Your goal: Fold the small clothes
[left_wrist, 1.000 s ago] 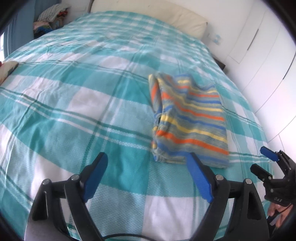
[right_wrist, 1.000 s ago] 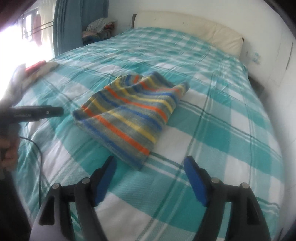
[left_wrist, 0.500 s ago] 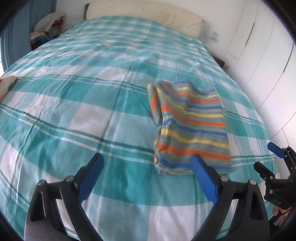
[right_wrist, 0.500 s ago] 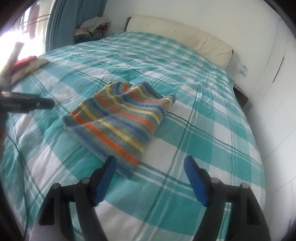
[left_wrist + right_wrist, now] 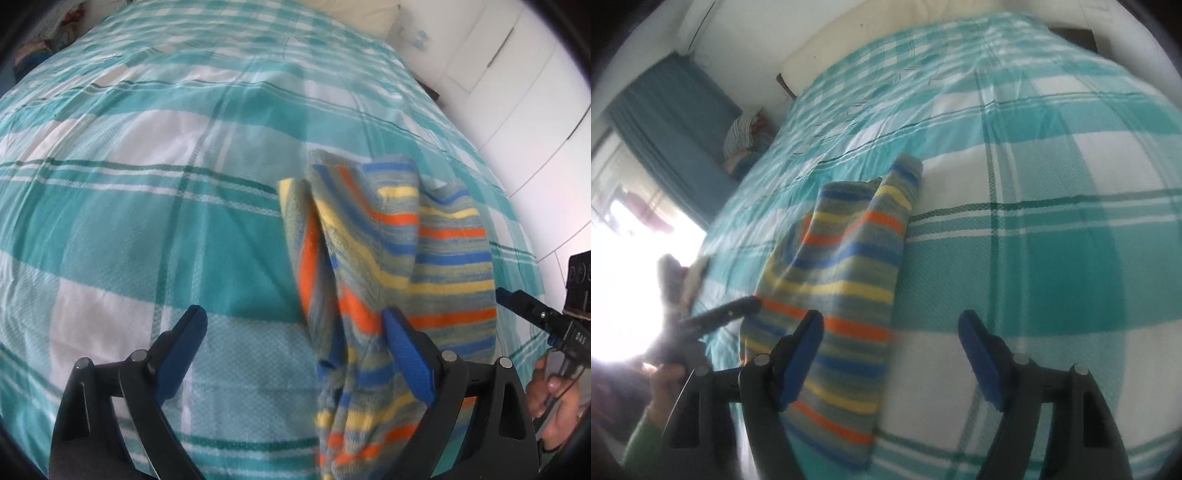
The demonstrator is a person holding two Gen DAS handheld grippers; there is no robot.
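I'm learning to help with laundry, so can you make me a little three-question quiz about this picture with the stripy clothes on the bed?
1. True or false: the striped garment lies on a teal and white checked bedspread.
2. Which is the left gripper doing? A) squeezing the garment B) open, one finger over the garment C) resting on the pillow
3. Fill in: the right gripper is open, with its left finger over the garment and its right finger over the ____.

Key: 1 true. 2 B. 3 bedspread.
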